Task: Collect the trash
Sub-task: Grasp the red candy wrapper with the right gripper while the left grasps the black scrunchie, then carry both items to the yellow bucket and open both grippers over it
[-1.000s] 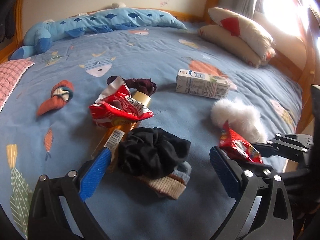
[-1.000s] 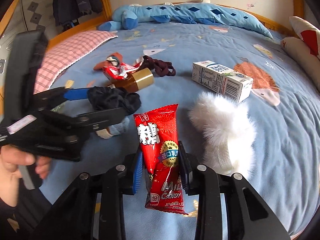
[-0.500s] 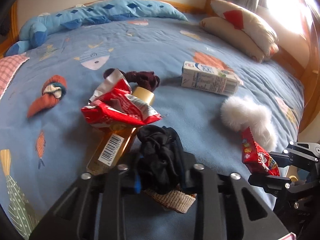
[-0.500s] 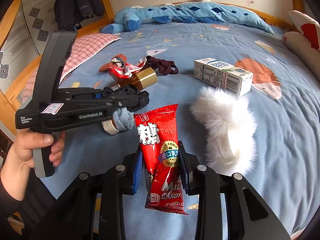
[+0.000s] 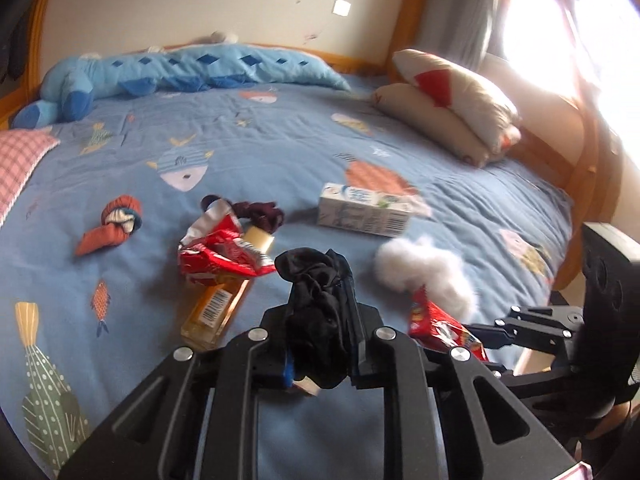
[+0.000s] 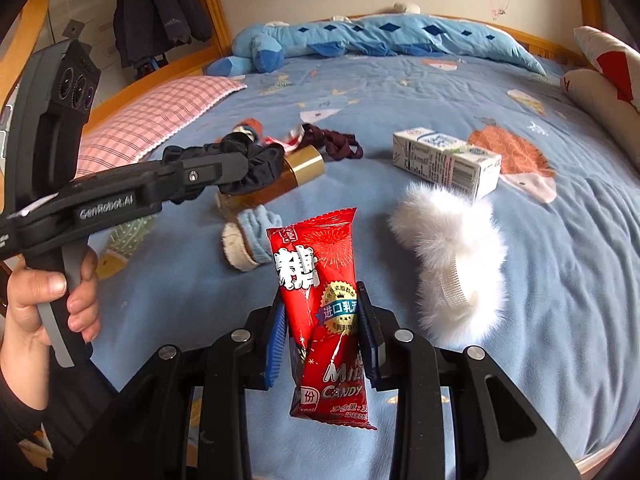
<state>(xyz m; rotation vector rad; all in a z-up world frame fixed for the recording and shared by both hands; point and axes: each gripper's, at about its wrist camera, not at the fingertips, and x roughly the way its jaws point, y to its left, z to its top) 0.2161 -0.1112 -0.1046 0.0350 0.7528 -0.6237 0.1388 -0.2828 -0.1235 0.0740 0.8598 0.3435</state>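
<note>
Two wrappers [image 5: 224, 254], carton [image 5: 364, 214] (bed [image 5: 280, 152]), bottle [image 5: 218, 310]

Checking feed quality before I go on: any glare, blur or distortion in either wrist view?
Left wrist view: window blown out at upper right, washing out the pillows; milk carton and white fluffy item slightly smeared. Right wrist view: evenly lit and sharp, candy wrapper print readable. Both views: fisheye bends the bed edges.

Black plastic grippers, blue pads [image 6: 276, 344], silver screws; left gripper [image 6: 256, 166] marked "GenRobot.AI"; sleeve [image 6: 16, 404] prob. dark.
</note>
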